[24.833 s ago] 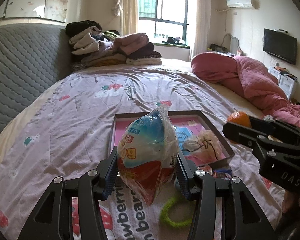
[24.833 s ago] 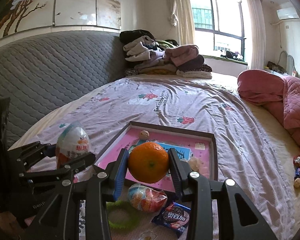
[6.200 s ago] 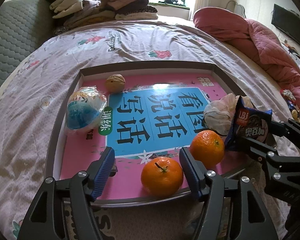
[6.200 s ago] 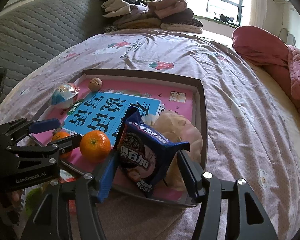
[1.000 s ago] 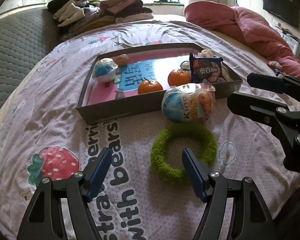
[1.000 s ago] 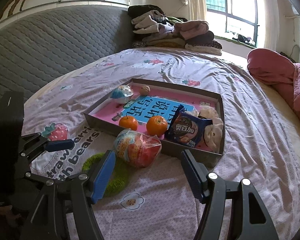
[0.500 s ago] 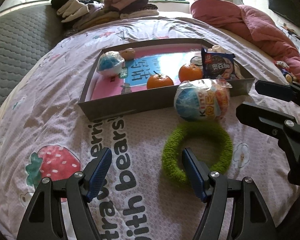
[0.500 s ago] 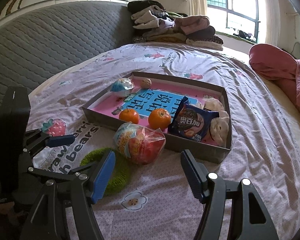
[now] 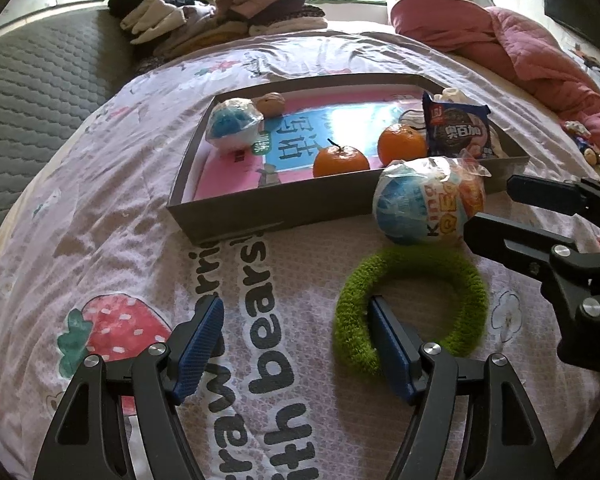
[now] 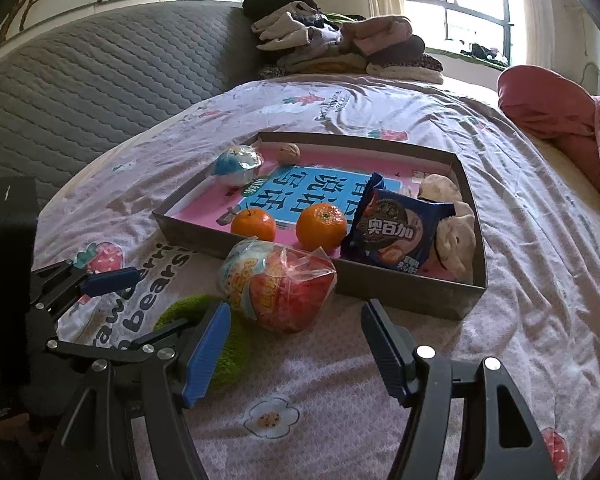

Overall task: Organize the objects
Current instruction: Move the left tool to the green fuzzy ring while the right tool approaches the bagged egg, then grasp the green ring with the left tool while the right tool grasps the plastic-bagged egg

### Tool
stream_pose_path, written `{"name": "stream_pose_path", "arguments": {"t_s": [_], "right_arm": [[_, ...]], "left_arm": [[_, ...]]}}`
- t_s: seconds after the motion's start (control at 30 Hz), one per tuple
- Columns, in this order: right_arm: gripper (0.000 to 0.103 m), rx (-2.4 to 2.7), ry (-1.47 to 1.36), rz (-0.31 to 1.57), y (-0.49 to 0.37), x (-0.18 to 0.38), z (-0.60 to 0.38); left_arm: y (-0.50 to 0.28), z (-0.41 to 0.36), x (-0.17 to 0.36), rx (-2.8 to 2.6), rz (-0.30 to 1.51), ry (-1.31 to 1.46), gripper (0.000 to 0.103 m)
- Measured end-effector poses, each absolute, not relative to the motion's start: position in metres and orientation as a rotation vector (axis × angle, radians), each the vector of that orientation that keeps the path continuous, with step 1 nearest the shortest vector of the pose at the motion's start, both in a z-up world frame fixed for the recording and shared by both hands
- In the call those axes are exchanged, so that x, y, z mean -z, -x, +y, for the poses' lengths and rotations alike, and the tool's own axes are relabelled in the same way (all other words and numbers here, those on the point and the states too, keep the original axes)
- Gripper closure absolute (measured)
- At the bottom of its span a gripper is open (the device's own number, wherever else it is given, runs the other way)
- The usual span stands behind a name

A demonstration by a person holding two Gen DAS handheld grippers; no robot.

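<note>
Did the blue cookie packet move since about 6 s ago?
Yes. The blue cookie packet, then held in the right hand-held gripper, now stands inside the tray, beside the oranges.

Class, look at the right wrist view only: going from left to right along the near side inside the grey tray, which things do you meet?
Smaller orange mandarin with a stem → larger orange mandarin → dark blue biscuit packet → crumpled white plastic bag, all in the shallow grey cardboard tray.

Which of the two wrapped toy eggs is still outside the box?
The larger red-and-blue wrapped egg, lying on the bedsheet against the grey box's front wall; the smaller blue one sits inside.
</note>
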State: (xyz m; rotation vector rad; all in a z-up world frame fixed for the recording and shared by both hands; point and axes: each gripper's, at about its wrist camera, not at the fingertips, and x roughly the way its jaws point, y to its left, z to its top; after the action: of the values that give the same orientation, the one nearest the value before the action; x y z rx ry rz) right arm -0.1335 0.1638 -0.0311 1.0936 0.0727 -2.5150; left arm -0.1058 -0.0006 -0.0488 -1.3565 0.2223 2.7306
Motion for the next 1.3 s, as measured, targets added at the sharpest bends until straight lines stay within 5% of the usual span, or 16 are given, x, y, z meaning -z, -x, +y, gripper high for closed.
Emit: {"name": "stream_pose_path", "arguments": {"t_s": [0.83, 1.03, 1.1, 1.3], "right_arm": [[0.032, 2.427, -1.141, -0.017, 0.156, 0.046, 0.148], [0.034, 2.406, -1.141, -0.031, 0.158, 0.049, 0.143], [0.042, 2.38, -1.135, -0.055, 0.158, 0.049, 0.143], [0.048, 2.36, -1.143, -0.084, 0.158, 0.051, 0.144]], "left_arm": [[0.124, -0.009, 0.054, -2.714, 0.167, 1.368, 0.03], [0.128, -0.005, 0.054, -2.673, 0.149, 1.361, 0.055], [0.128, -0.002, 0.054, -2.66, 0.148, 1.355, 0.063], [0.13, 0.0, 0.055, -2.626, 0.111, 1.348, 0.077]]}}
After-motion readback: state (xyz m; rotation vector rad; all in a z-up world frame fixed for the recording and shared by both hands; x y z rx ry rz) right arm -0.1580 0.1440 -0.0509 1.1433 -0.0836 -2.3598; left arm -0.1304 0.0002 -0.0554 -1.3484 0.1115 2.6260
